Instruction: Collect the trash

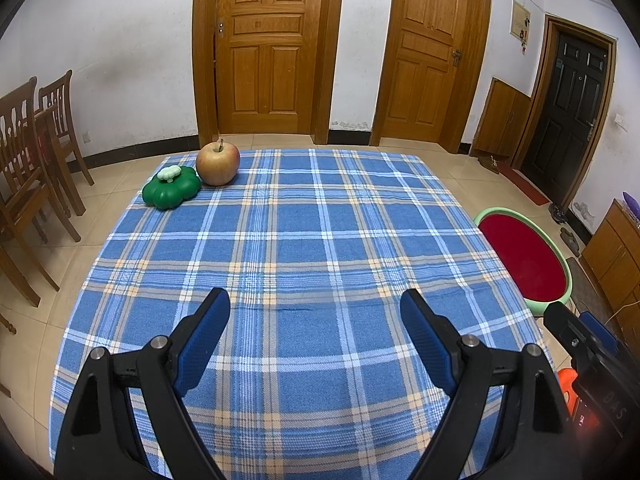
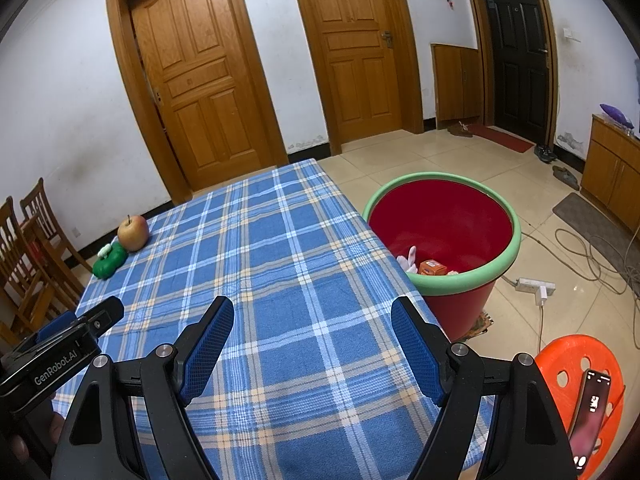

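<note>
While both hover over the tablecloth (image 1: 304, 216) — left gripper (image 1: 316, 304) spread, empty | right gripper (image 2: 312, 312) spread, empty

Beneath my fingers (image 1: 216, 312) I see woven checked cloth (image 1: 304, 240); beyond them, a glossy plastic bucket (image 2: 508, 256) and varnished wooden doors (image 1: 266, 40).

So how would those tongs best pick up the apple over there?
Probably across the apple's round middle, coming in from its open right side, since the green toy sits against its left. The stem points up, so it stands upright; the left tongs are open and look wide enough.
</note>
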Motion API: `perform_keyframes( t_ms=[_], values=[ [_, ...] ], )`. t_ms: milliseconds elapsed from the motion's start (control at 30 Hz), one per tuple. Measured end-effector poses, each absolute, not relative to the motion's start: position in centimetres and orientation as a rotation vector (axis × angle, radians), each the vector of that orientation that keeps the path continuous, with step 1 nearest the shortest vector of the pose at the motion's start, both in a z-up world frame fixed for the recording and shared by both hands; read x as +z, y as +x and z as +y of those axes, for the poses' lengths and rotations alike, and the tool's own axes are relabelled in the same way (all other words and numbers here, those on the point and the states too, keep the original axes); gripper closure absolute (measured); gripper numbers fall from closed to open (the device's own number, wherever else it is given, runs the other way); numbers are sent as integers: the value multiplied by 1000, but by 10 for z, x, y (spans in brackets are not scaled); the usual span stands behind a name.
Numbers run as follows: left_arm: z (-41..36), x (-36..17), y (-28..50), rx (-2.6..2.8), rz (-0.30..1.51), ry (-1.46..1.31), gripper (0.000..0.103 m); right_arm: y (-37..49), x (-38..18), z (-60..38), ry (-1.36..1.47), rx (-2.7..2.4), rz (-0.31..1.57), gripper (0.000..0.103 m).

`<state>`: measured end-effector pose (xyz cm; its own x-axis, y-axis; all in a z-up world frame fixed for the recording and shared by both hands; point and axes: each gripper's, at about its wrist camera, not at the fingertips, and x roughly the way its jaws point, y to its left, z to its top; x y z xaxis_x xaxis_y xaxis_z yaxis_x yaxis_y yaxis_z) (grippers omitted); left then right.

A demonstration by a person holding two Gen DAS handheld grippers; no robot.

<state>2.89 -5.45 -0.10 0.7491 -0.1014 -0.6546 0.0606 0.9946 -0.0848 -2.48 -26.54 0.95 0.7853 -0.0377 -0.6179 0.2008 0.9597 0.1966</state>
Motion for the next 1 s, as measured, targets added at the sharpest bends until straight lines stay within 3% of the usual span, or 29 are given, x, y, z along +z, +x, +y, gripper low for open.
perform_keyframes(
  t_ms=[1000],
  values=[
    [-55,4,25,-96,706,-58,17,-25,14,-265,261,-132,647,21]
  ],
)
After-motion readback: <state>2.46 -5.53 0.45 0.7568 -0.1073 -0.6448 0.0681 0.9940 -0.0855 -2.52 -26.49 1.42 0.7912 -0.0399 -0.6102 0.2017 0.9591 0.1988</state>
